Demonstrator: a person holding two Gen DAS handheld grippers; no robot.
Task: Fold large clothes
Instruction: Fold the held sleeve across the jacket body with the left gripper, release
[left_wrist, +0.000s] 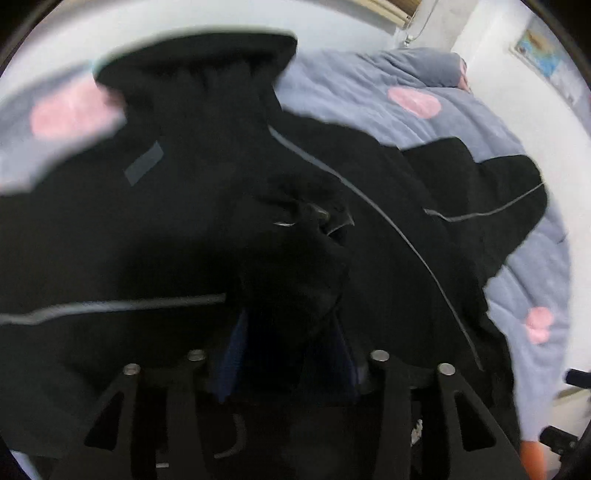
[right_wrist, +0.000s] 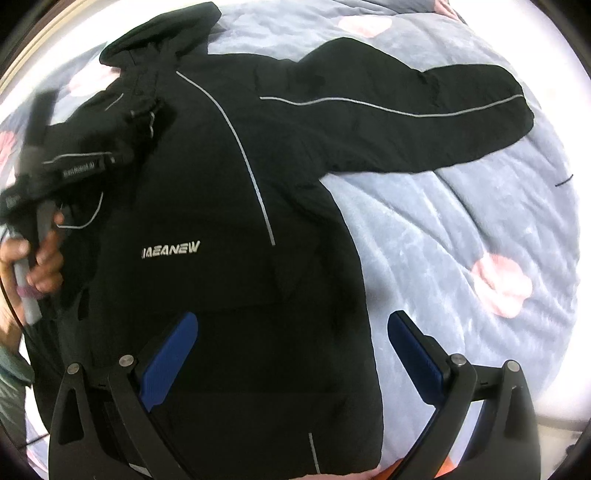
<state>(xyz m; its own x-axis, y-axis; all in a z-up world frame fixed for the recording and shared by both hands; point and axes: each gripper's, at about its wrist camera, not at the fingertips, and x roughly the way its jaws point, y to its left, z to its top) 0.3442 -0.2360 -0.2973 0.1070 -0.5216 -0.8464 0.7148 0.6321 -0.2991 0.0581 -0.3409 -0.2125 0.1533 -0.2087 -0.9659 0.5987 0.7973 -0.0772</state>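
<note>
Black angular linkage arms with round silver pivot pins on the right claw (right_wrist: 291, 354), carrying ribbed blue pads (right_wrist: 170, 360). Same black frame and silver pins on the left claw (left_wrist: 288, 332), blue pads barely showing. Bare skin on the left hand (right_wrist: 40, 258), wrapped around a grey handle, with a grey-green sleeve edge below.

A blue-grey quilt (right_wrist: 443, 229) with pink blotches (right_wrist: 498, 288).

I see black jacket (right_wrist: 229, 192) with grey piping (white chest lettering), grey-blue quilt (right_wrist: 443, 229) with pink blobs, blue pads (right_wrist: 168, 363) on my right gripper (right_wrist: 291, 354).
</note>
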